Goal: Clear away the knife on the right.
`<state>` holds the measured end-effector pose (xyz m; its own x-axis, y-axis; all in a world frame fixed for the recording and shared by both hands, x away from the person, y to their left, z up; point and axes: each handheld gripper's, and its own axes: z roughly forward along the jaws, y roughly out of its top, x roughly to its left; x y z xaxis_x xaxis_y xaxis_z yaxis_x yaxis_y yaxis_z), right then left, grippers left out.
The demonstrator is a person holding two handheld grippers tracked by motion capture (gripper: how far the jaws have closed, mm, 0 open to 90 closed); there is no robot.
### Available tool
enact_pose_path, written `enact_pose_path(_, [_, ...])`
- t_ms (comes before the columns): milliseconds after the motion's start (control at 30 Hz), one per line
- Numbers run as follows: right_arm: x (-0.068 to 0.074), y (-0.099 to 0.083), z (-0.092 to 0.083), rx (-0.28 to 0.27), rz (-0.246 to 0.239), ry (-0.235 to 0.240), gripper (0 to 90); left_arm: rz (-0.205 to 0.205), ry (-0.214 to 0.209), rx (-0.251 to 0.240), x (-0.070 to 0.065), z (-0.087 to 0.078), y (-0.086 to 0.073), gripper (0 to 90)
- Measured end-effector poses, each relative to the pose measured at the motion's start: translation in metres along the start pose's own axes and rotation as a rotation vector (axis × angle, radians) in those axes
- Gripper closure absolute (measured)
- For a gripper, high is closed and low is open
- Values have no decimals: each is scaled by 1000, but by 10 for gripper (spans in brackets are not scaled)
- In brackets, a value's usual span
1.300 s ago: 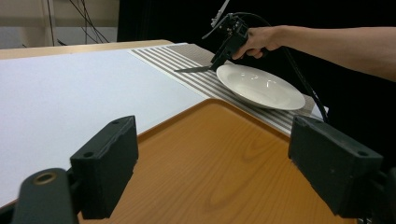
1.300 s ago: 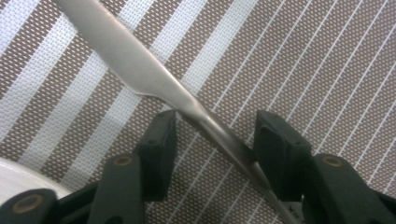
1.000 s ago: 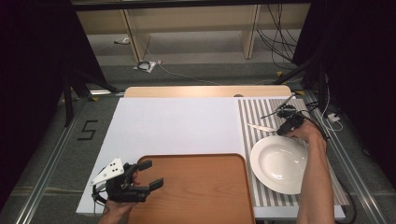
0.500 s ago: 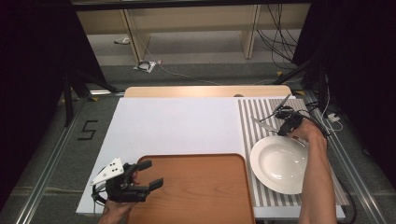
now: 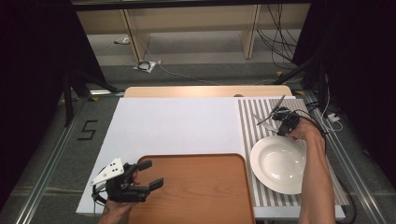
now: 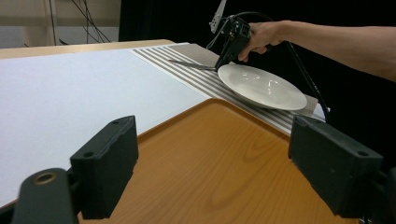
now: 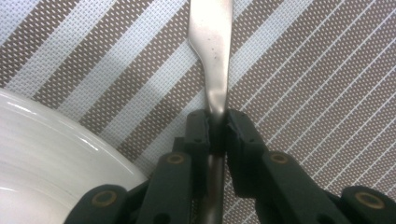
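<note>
1. A metal utensil [image 7: 212,51], its far end out of sight so its kind cannot be told, lies over the striped placemat [image 5: 252,130] just beyond the white plate [image 5: 279,163]; in the left gripper view it shows as a thin dark blade [image 6: 191,65] held low over the mat beside the plate's [image 6: 261,86] far rim.
2. The right gripper [image 7: 215,126] has its jaws closed tight on the utensil's handle, which runs down between them; in the high view the right gripper [image 5: 280,122] sits at the plate's far edge, with the person's right hand [image 5: 304,132] behind it.
3. The left gripper [image 5: 148,175] rests at the near left corner of the wooden tray [image 5: 201,186]; its jaws stand wide apart with nothing between them.
4. The tray lies on the white table top [image 5: 173,126], just left of the placemat; the plate sits on the mat, close beside the tray's right edge.
</note>
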<state>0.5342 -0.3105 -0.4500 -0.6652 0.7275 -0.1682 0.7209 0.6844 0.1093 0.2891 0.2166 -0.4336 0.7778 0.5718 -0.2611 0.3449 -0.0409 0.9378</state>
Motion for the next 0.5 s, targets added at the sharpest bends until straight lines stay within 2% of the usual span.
enact_pose_path(100, [3, 0, -1, -12, -27, -32, 801, -2, 3, -1, 1, 0, 0, 159])
enact_pose_path(200, [4, 1, -5, -49, -42, -88, 802, -1, 4, 1, 1, 0, 0, 159])
enact_pose_path(233, [4, 1, -9, -82, -39, -118, 802, -1, 4, 2, 1, 0, 0, 159])
enact_pose_path(367, [5, 2, -16, -119, -49, -133, 809, -4, 6, 0, 1, 0, 0, 159])
enact_pose_path(400, [7, 3, -18, -135, -55, -160, 809, -4, 6, -1, 1, 0, 0, 159])
enact_pose_path(500, [10, 4, -23, -173, -55, -197, 810, -3, 7, -1, 1, 0, 0, 159])
